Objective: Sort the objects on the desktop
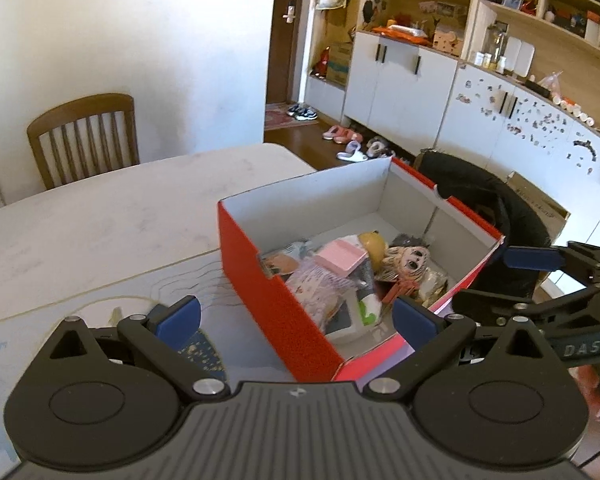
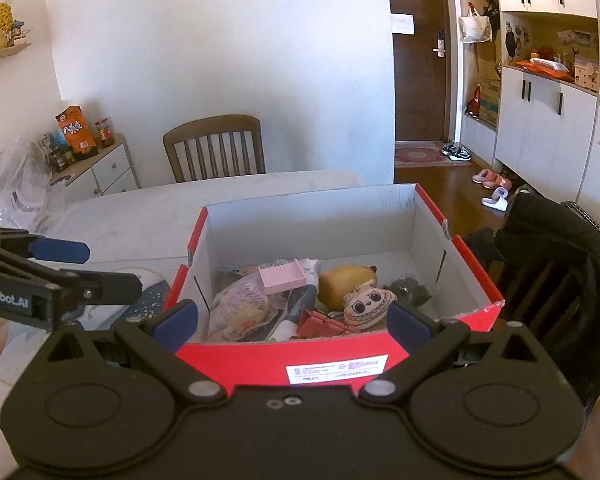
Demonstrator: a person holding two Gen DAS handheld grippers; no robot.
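Red cardboard on the outside and white within, the shoebox [image 2: 324, 360] stands near the edge of the pale surface [image 1: 100, 216] and already holds most of what the sorting seems to concern: a pink ridged block [image 2: 282, 276] lies on top of a crinkly snack packet [image 2: 240, 312], beside them a yellow rounded toy [image 2: 346, 282], a small plush face with big eyes and a toothy grin [image 2: 366, 306], some folded red pieces [image 2: 324, 322] and a dark crumpled item [image 2: 408, 290] toward the right wall. All of these crowd the near half of the box, while its far half looks bare. The left tongs [image 1: 296, 314] hang spread wide at the box's near left corner, with nothing between the blue pads [image 1: 178, 318]; the right tongs [image 2: 292, 320] are likewise parted wide over the near end wall and carry nothing. Outside the box, just beside its left wall, a dark blue item speckled with gold [image 1: 202, 354] lies flat on the surface, partly hidden by the left tongs, next to a pale mat with line drawings [image 1: 188, 280]. Judging from this, the sorting appears nearly finished: the blue speckled piece looks like the one thing left to gather, though whether it belongs in the box cannot be told. The rest of the surface in view shows nothing loose.
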